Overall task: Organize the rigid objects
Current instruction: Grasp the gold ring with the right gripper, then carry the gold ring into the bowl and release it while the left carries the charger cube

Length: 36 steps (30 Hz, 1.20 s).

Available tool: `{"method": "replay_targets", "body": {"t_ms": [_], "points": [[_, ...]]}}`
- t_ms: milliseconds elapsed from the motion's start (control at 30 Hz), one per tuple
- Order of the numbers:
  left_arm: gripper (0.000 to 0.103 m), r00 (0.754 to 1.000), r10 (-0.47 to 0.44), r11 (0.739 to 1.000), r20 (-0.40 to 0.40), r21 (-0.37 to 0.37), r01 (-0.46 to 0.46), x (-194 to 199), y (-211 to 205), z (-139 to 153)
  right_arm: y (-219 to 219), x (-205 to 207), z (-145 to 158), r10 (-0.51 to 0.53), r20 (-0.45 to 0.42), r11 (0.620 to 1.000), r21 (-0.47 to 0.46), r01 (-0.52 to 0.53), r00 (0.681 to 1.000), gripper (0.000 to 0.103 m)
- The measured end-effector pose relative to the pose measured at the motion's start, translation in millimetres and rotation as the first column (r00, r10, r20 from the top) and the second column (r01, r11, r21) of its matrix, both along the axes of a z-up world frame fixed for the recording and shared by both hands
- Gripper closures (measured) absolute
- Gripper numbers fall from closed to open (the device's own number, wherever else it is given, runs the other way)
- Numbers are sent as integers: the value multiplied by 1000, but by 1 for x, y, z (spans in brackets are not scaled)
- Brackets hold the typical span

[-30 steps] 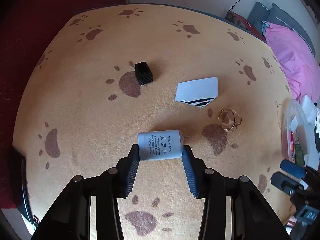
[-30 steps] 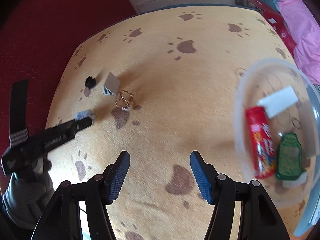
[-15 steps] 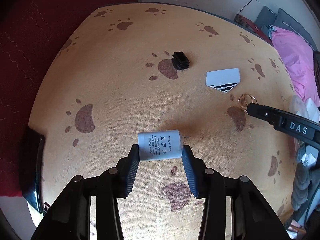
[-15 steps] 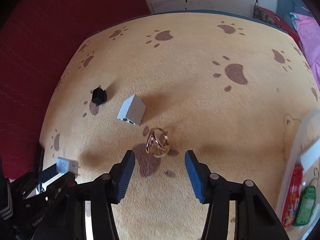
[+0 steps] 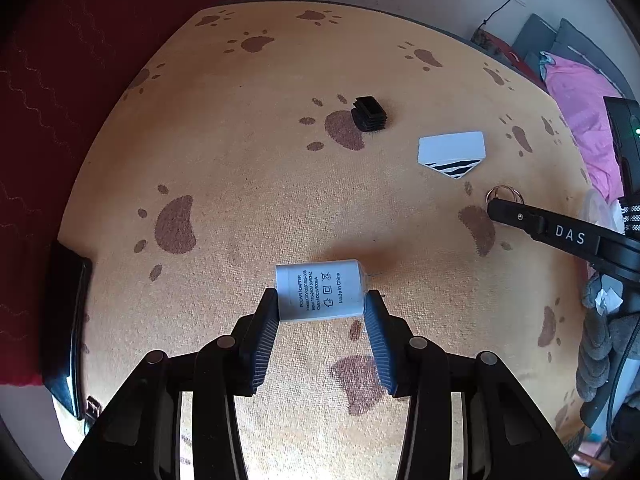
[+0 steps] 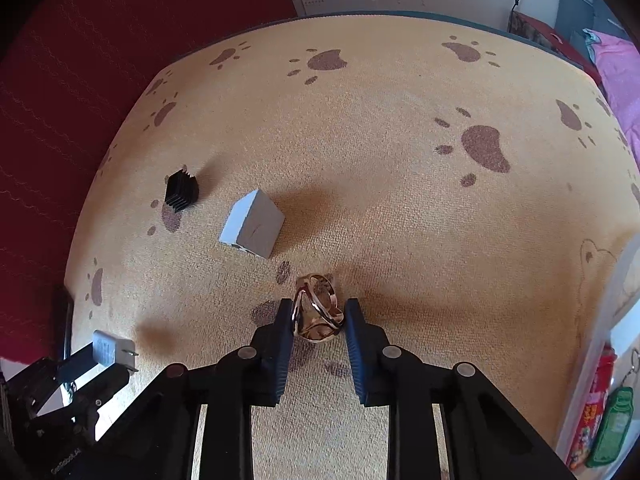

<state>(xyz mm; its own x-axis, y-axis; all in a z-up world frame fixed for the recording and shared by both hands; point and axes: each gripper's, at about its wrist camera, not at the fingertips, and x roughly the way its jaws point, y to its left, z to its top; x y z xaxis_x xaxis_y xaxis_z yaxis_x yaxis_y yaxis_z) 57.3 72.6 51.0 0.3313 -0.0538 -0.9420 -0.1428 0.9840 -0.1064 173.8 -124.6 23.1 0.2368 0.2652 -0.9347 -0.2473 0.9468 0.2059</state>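
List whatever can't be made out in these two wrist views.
- Clear plastic container, right wrist view: cut off by the right edge; contents only partly visible.
- Gold metal ring puzzle, left wrist view: mostly hidden behind the right gripper's finger.
- Flat black object, left wrist view: dark, unidentifiable.

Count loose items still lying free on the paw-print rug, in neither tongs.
2: the black ribbed block at far left, and the white box just right of it. The adapter and gold rings sit between tongs.
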Motion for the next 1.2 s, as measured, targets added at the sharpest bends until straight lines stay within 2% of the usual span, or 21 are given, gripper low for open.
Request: {"method": "replay_targets", "body": {"t_ms": [700,1200], "points": [[59,997,-77,997,15,12,77,2,-53,10,-77,-42,38,-125,7,987,99,124,992,76],[59,992,-126,992,27,14,125,-4,-94,17,-164,-63,58,-286,45,955,94,281,957,76]]}}
